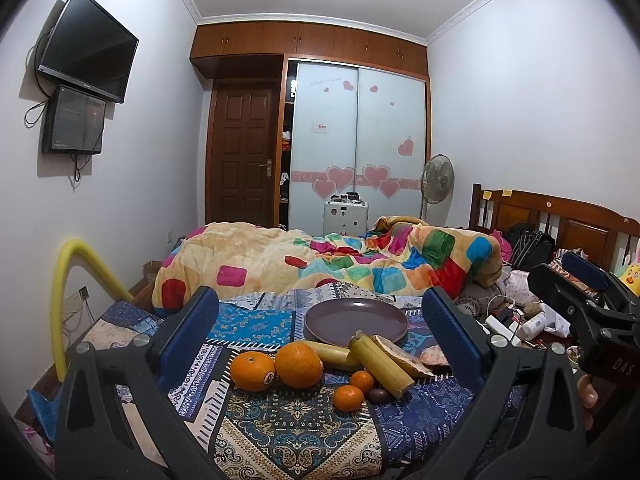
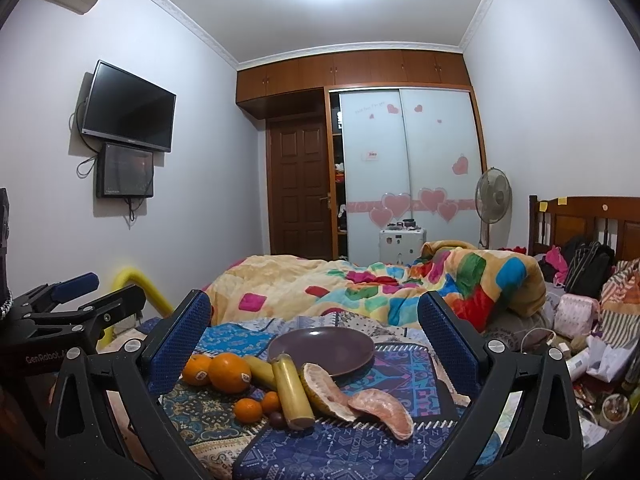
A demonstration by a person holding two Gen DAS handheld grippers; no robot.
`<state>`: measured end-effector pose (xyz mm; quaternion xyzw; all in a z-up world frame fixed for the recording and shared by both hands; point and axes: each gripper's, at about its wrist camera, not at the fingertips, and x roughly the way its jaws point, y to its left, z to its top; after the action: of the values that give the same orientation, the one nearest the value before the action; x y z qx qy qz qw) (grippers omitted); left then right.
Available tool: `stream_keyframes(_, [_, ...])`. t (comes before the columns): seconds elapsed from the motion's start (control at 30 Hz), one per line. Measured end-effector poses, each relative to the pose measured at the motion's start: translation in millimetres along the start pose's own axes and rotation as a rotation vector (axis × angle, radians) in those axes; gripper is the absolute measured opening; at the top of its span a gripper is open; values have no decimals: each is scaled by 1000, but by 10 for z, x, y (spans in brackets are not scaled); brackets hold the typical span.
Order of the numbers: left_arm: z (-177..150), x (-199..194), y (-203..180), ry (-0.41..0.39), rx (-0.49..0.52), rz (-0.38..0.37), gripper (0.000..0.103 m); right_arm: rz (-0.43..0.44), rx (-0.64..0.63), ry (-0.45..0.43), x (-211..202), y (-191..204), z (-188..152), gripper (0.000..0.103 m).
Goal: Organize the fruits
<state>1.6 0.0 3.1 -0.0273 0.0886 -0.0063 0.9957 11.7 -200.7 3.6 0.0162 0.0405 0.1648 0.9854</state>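
An empty purple plate (image 1: 356,320) (image 2: 322,349) lies on the patterned blue cloth (image 1: 296,424) on the bed. In front of it lie two big oranges (image 1: 298,365) (image 2: 229,373), two small tangerines (image 1: 348,398) (image 2: 248,410), two yellow banana pieces (image 1: 380,362) (image 2: 292,390), a small dark fruit (image 1: 379,396) (image 2: 277,420) and two pomelo segments (image 2: 382,410) (image 1: 434,357). My left gripper (image 1: 320,332) is open and empty, hovering before the fruit. My right gripper (image 2: 314,338) is open and empty too. The right gripper also shows in the left wrist view (image 1: 576,300), the left one in the right wrist view (image 2: 84,296).
A rumpled colourful quilt (image 1: 320,260) lies behind the plate. Clutter of bags, bottles and cables (image 2: 580,344) fills the right side by the wooden headboard (image 1: 560,220). A yellow foam tube (image 1: 64,300) arches at the left bed edge.
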Motion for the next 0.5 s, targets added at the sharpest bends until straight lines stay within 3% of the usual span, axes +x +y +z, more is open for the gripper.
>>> stream_keyframes(0.5, [-9, 3, 5, 1, 2, -1, 103, 9, 13, 3, 10, 5, -19, 103])
